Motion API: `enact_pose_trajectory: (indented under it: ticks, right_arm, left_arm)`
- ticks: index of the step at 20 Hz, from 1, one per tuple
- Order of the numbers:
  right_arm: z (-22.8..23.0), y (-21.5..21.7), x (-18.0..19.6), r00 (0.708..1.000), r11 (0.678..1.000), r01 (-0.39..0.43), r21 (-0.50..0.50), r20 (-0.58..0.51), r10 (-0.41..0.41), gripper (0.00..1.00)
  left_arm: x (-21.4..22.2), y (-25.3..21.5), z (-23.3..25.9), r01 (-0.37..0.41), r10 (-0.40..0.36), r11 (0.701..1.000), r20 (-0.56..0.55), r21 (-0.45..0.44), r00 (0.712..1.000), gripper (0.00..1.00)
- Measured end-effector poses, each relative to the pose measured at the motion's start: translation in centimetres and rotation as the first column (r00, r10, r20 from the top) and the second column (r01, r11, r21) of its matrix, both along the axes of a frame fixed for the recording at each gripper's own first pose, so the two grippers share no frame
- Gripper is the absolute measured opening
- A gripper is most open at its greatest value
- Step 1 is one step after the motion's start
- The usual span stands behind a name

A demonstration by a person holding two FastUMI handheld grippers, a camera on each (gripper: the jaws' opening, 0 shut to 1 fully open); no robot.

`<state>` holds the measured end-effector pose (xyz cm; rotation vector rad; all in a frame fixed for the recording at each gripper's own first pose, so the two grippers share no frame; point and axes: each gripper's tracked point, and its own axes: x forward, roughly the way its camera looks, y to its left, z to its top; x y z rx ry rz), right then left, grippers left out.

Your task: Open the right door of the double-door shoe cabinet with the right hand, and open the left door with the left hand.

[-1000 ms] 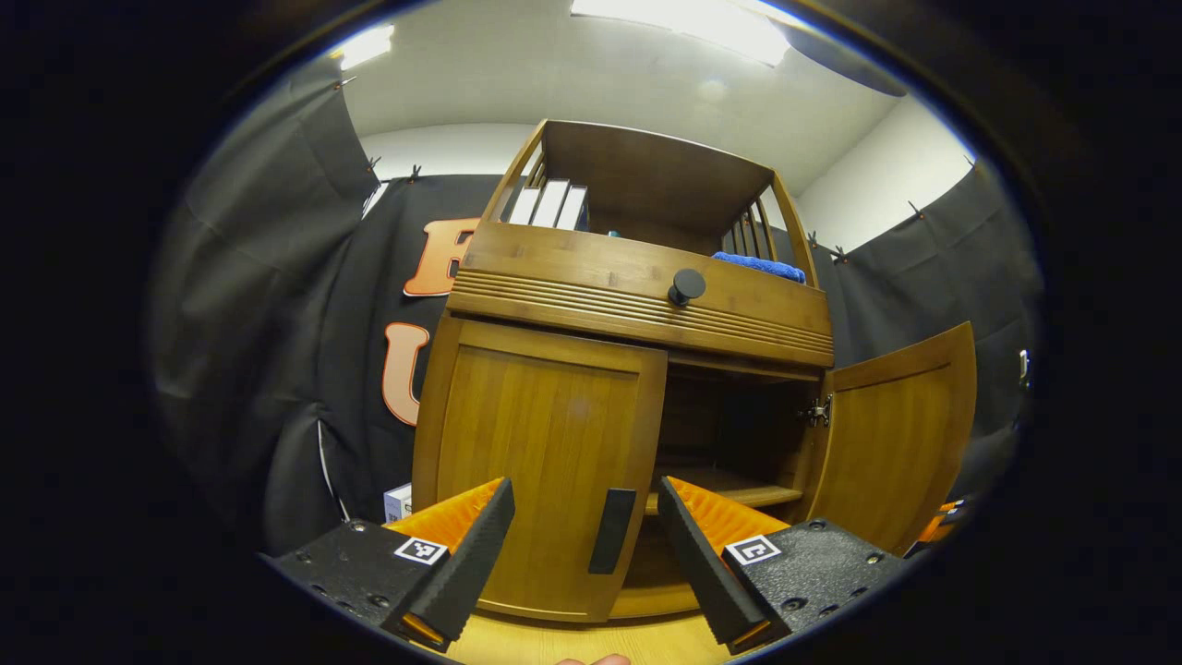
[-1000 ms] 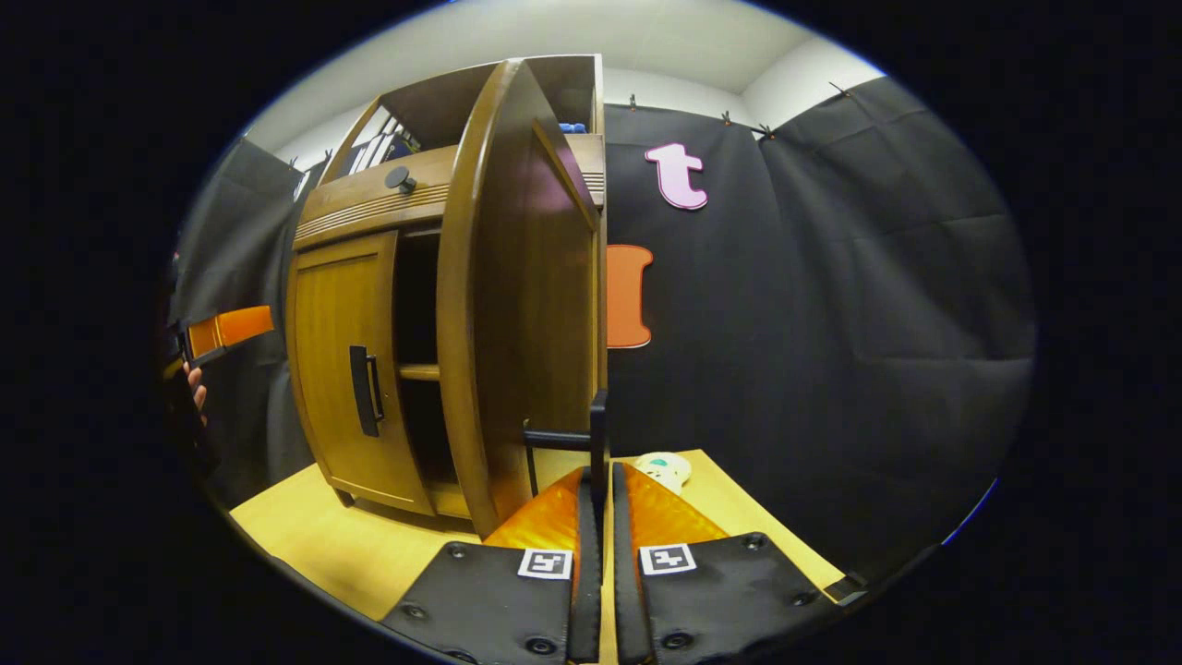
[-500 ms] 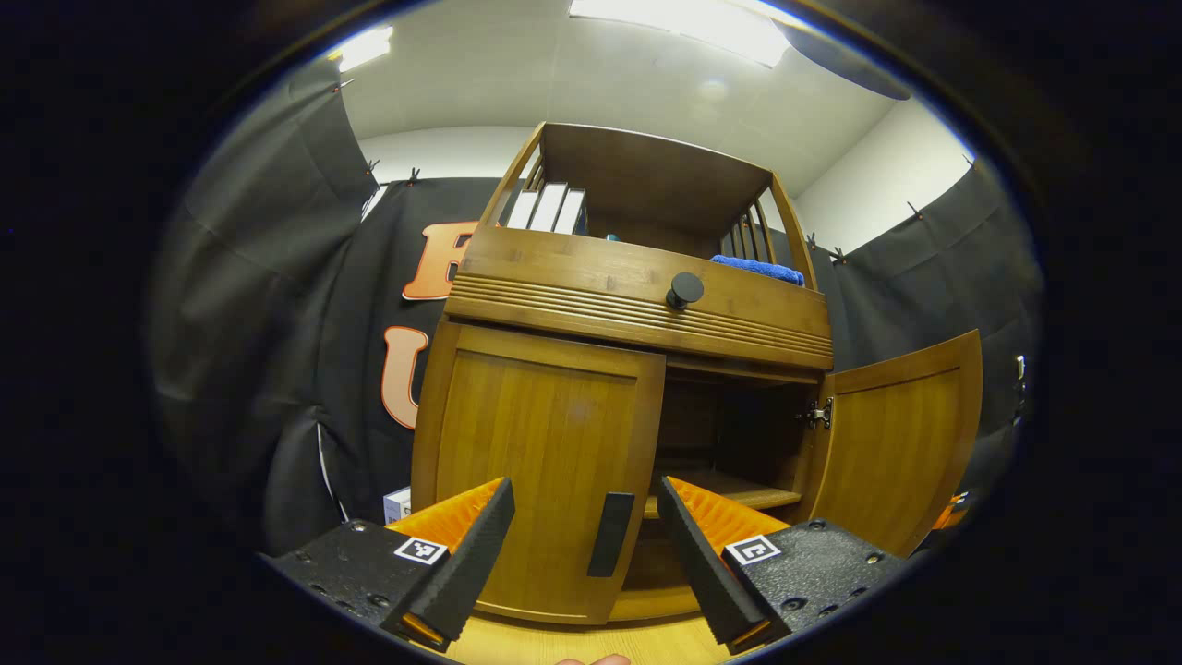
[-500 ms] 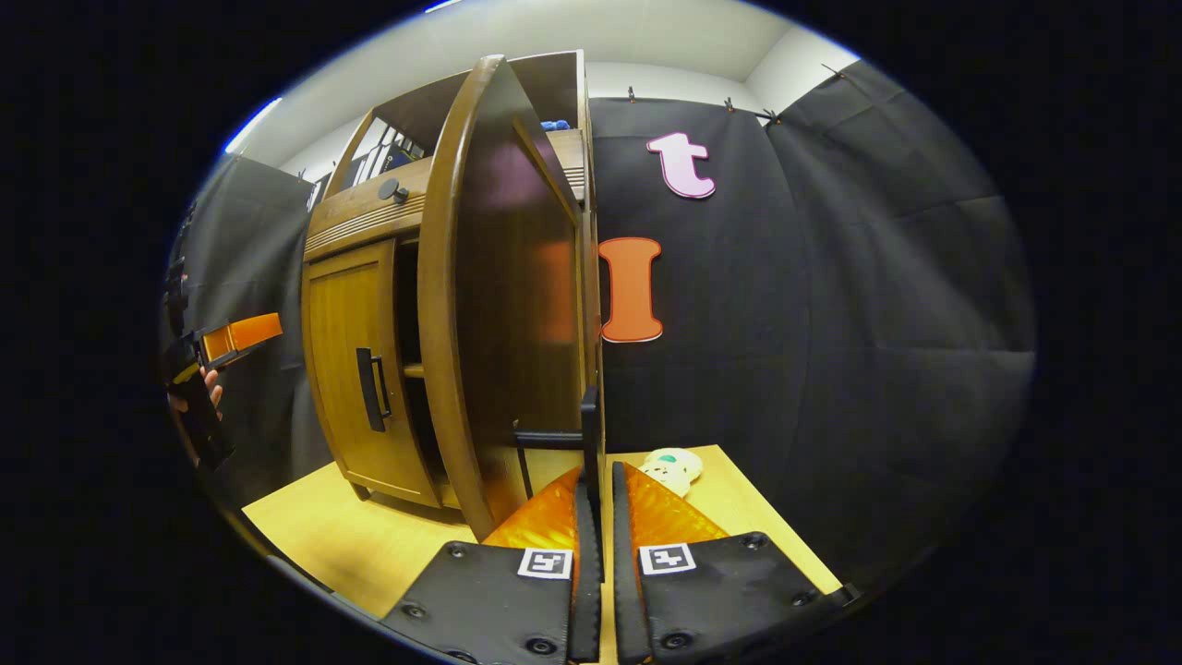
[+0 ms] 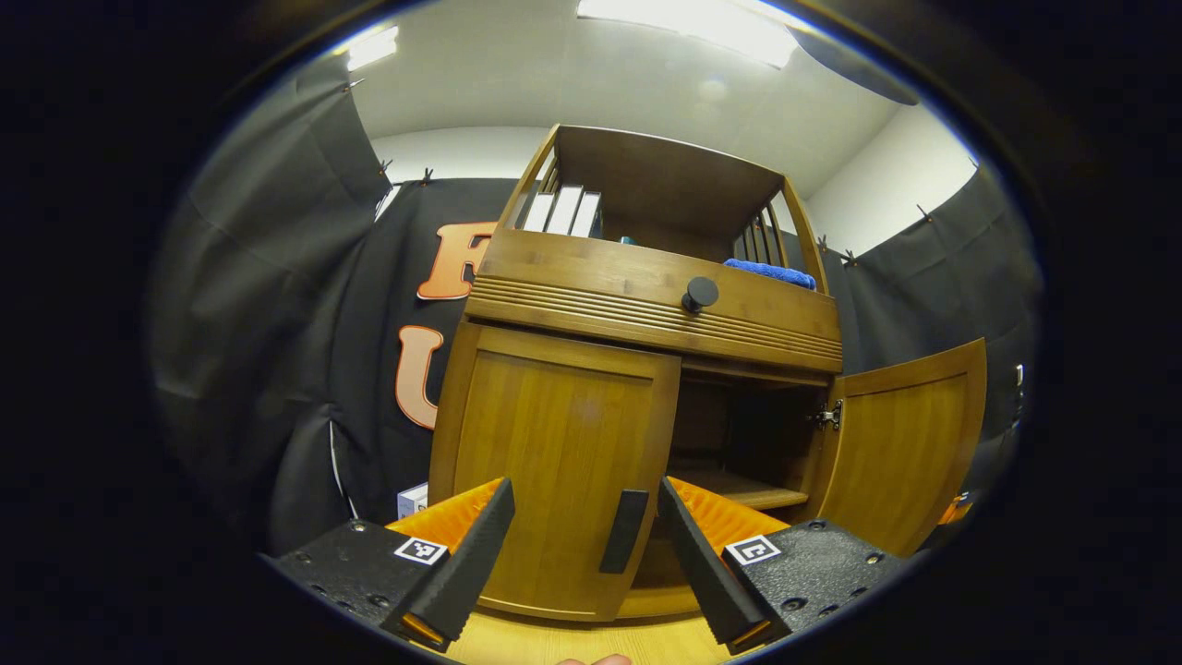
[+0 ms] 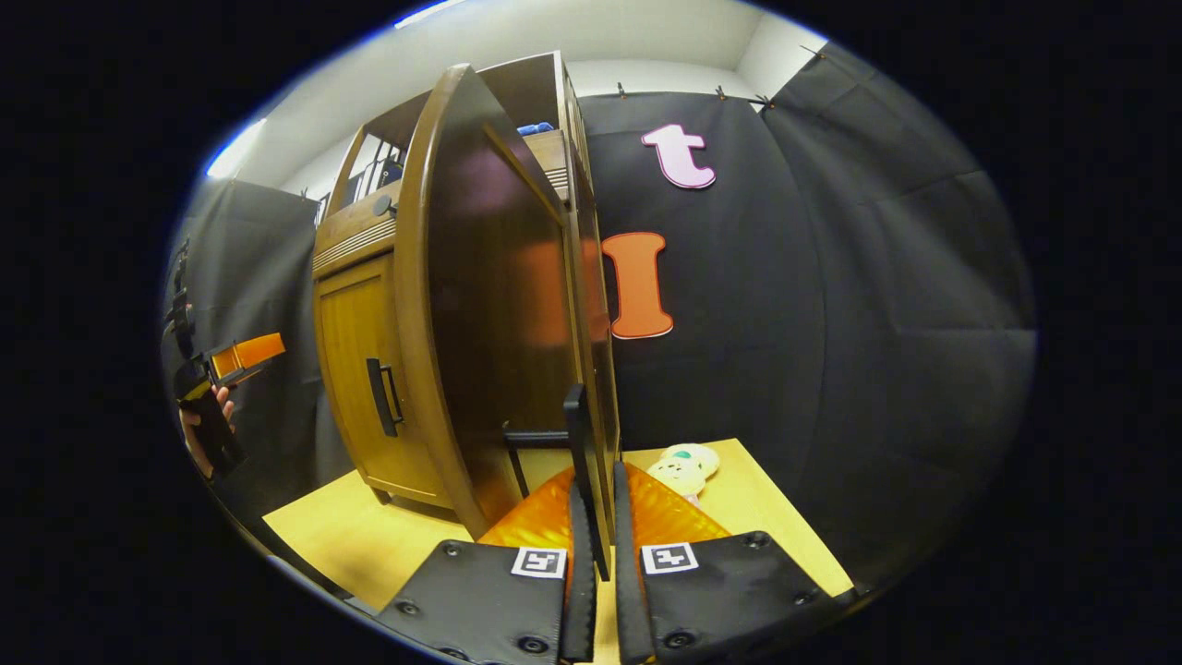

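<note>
Two doors tell the state of your shoe cabinet [image 5: 646,305]: the right door [image 5: 900,443] stands swung wide, while the left door [image 5: 554,462] sits flush and closed. Your right gripper [image 6: 592,517] has its fingers clenched on the right door's handle [image 6: 577,434], the bar pinched between them. Your left gripper [image 5: 584,554] hovers just in front of the left door with fingers spread, and the left handle [image 5: 624,531] shows between them, untouched. The cabinet rests on a wooden table [image 6: 369,545]; a small toy [image 6: 681,466] lies on it beside the open door.
</note>
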<state>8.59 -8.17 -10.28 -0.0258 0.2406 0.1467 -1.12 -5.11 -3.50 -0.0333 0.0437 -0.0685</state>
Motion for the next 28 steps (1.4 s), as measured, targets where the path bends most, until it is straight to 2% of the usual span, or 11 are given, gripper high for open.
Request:
enact_pose_trajectory:
  ticks: [6, 7, 9, 10, 14, 15, 16, 18, 20, 21, 28]
  right_arm:
    - [0.1, -1.3, -1.7, 0.998, 0.998, 0.062, -0.033, -0.015, -0.062, 0.18]
    - [0.0, -2.0, -2.3, 0.995, 0.995, 0.093, -0.042, -0.025, -0.094, 0.30]
    - [0.6, -3.2, -3.9, 0.988, 0.987, 0.152, -0.042, -0.024, -0.154, 0.07]
    - [1.3, -3.5, -4.9, 0.984, 0.984, 0.176, -0.033, -0.015, -0.177, 0.20]
    - [3.5, -4.5, -7.2, 0.963, 0.961, 0.269, -0.055, 0.038, -0.268, 0.20]
    - [4.4, -4.4, -7.6, 0.958, 0.958, 0.284, -0.048, 0.055, -0.282, 0.07]
    - [5.5, -4.1, -8.0, 0.953, 0.955, 0.296, -0.034, 0.073, -0.293, 0.20]
    - [7.7, -2.9, -8.5, 0.942, 0.949, 0.313, -0.018, 0.132, -0.308, 0.20]
    - [9.8, -0.4, -8.4, 0.942, 0.959, 0.284, 0.010, 0.187, -0.280, 0.33]
    - [10.2, 1.6, -8.0, 0.948, 0.967, 0.256, 0.015, 0.192, -0.254, 0.20]
    - [10.9, 8.6, -3.9, 0.961, 0.988, 0.154, 0.003, 0.232, -0.150, 0.20]
  left_arm:
    - [-0.2, 0.2, -0.2, 0.000, 0.000, 1.000, -0.005, -0.012, 1.000, 0.91]
    - [-0.2, 0.3, -0.3, 0.001, -0.001, 1.000, -0.012, -0.009, 1.000, 0.91]
    - [-0.3, 0.6, -0.3, -0.001, 0.001, 1.000, -0.012, -0.003, 1.000, 0.91]
    - [-0.1, 0.6, -0.3, 0.000, 0.000, 1.000, -0.012, -0.005, 1.000, 0.94]
    - [0.8, 0.3, -1.0, 0.016, -0.016, 1.000, -0.032, -0.005, 0.999, 0.95]
    - [1.1, 0.2, -1.0, 0.020, -0.020, 1.000, -0.033, -0.001, 0.999, 0.92]
    - [1.2, 0.1, -1.2, 0.025, -0.025, 1.000, -0.034, -0.001, 0.999, 0.92]
    - [1.5, -0.1, -1.3, 0.031, -0.032, 0.999, -0.033, -0.008, 0.999, 0.92]
    - [1.6, -0.2, -1.8, 0.034, -0.035, 0.999, -0.044, -0.018, 0.998, 0.91]
    - [1.6, -0.2, -2.0, 0.038, -0.039, 0.999, -0.052, -0.024, 0.998, 0.94]
    - [1.4, 2.0, -2.1, -0.003, 0.002, 1.000, -0.063, -0.005, 0.998, 0.91]
